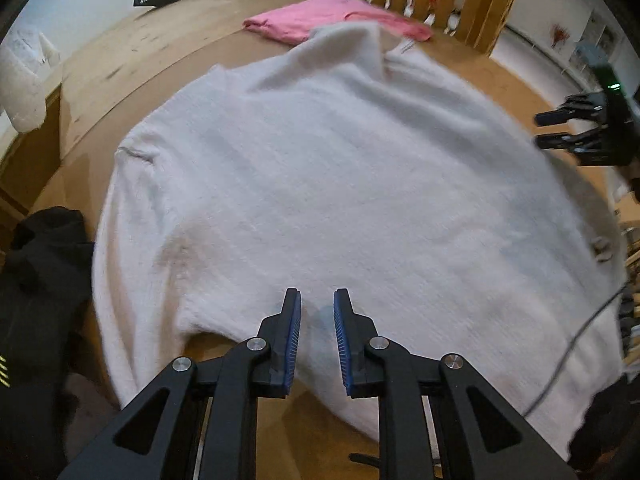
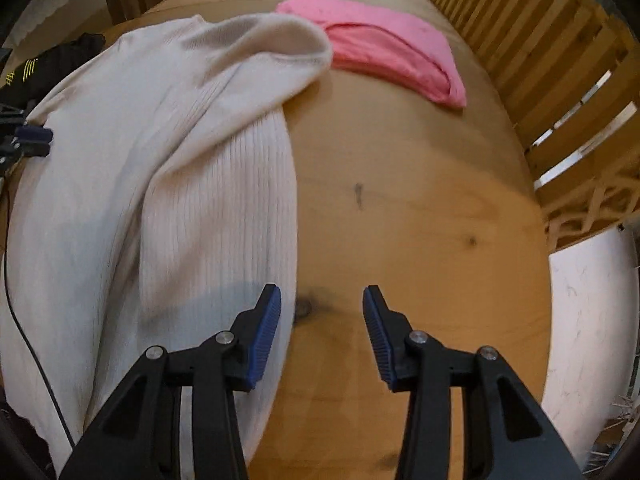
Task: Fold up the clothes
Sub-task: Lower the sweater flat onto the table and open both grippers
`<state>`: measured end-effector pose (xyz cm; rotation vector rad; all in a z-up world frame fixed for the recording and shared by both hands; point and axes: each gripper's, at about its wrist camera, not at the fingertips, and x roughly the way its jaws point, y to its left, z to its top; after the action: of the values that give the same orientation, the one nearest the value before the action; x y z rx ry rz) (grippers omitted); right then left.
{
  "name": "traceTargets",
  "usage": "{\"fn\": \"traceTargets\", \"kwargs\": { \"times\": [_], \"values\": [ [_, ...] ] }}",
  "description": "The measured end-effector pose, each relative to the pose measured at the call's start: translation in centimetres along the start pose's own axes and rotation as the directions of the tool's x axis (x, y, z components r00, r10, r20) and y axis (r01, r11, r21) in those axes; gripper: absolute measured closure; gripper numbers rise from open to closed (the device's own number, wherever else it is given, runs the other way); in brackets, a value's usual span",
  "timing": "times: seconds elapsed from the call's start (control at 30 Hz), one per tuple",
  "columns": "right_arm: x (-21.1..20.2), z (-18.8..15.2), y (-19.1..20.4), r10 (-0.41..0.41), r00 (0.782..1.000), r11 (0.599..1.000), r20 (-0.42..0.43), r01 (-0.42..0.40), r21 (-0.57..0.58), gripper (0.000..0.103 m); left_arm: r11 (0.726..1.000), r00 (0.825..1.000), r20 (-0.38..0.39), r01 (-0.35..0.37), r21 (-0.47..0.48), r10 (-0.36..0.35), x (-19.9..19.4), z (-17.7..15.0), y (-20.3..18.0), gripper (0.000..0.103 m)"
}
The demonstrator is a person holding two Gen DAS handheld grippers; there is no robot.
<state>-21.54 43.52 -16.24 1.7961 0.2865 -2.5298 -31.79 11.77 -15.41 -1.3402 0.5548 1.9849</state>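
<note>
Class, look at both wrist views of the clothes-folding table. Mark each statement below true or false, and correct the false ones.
1. The white sweater lies spread on the wooden table. True.
2. The pink garment is unfolded and hangs off the table edge. False: it lies folded on the table, beyond the sweater.
3. The right gripper has its fingers apart with nothing between them. True.
4. The left gripper is clamped on the pink garment. False: it is over the sweater's near edge, its fingers a little apart, nowhere near the pink one.
5. A dark garment lies beside the sweater. True.
</note>
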Motion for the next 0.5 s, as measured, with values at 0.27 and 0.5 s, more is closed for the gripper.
{"fn": "traceTargets", "kwargs": {
  "times": [0.27, 0.5],
  "values": [
    [0.4, -0.3, 0.8, 0.09, 0.996, 0.996, 0.024, -0.089, -0.022, 0.093, 1.0, 1.0, -0.026, -0.016, 0.009, 0.016, 0.2, -0.9, 0.0, 0.085],
    [0.9, -0.9, -1.3, -0.147, 0.989, 0.985, -0.007, 0.146, -0.088, 0.094, 0.994, 0.994, -0.037, -0.106, 0.02, 0.106, -0.4, -2.7, 0.7, 0.07]
  ]
}}
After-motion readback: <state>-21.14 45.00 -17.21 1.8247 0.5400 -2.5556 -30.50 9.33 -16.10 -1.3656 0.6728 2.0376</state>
